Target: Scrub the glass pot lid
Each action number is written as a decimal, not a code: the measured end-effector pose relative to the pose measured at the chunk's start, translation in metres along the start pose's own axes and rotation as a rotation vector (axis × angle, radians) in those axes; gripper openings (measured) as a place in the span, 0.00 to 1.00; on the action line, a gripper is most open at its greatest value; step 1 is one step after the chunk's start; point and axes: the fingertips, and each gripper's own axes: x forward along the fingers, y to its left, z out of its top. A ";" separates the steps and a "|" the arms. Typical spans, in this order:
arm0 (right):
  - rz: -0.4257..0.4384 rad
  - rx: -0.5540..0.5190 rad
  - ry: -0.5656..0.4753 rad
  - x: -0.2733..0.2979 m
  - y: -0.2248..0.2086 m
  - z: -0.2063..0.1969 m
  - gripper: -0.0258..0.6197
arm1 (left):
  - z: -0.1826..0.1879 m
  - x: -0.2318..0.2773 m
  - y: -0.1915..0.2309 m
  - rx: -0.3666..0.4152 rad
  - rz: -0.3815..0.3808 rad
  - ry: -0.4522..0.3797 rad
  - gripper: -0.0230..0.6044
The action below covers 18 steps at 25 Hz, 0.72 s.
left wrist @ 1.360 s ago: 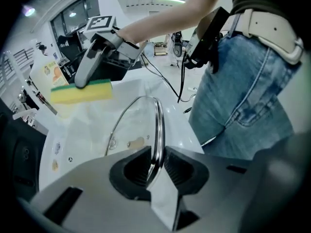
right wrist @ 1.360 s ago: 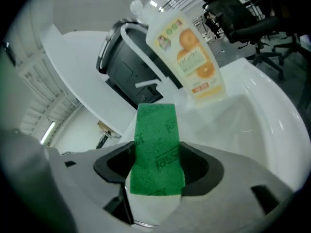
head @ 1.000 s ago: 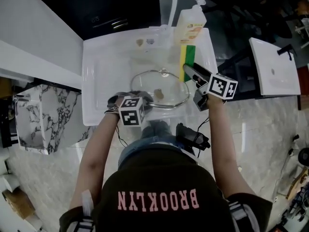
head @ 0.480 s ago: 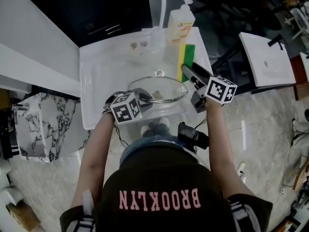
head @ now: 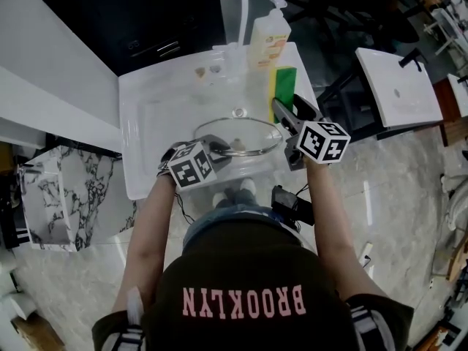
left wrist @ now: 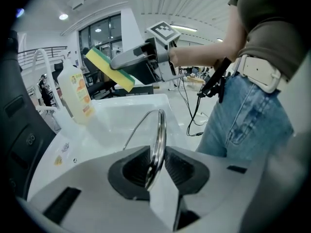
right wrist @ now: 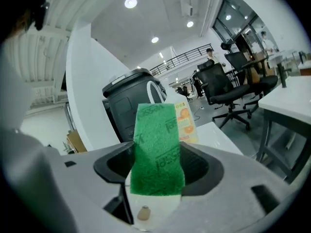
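Observation:
A round glass pot lid with a steel rim is held over the white sink, tilted. My left gripper is shut on its near rim; in the left gripper view the rim stands edge-on between the jaws. My right gripper is shut on a yellow-and-green sponge, to the right of the lid. In the right gripper view the green face of the sponge fills the gap between the jaws. The left gripper view shows the sponge raised above the sink, apart from the lid.
A soap bottle stands at the sink's back right corner beside the tap. A white counter lies to the left, a marbled block below it. Another white basin sits to the right.
The lid has been lifted and tilted up off the sink floor by my left gripper. My right gripper with the sponge has shifted slightly left, toward the lid.

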 end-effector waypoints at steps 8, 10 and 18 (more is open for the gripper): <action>-0.116 -0.123 0.048 -0.006 -0.005 -0.037 0.47 | -0.007 0.001 -0.001 -0.038 -0.004 -0.026 0.18; -0.133 -0.131 0.047 -0.011 -0.004 -0.043 0.47 | -0.009 0.002 -0.001 -0.054 0.000 -0.038 0.18; -0.210 -0.104 0.068 -0.036 -0.006 -0.072 0.47 | -0.016 0.009 -0.005 -0.083 -0.019 -0.055 0.19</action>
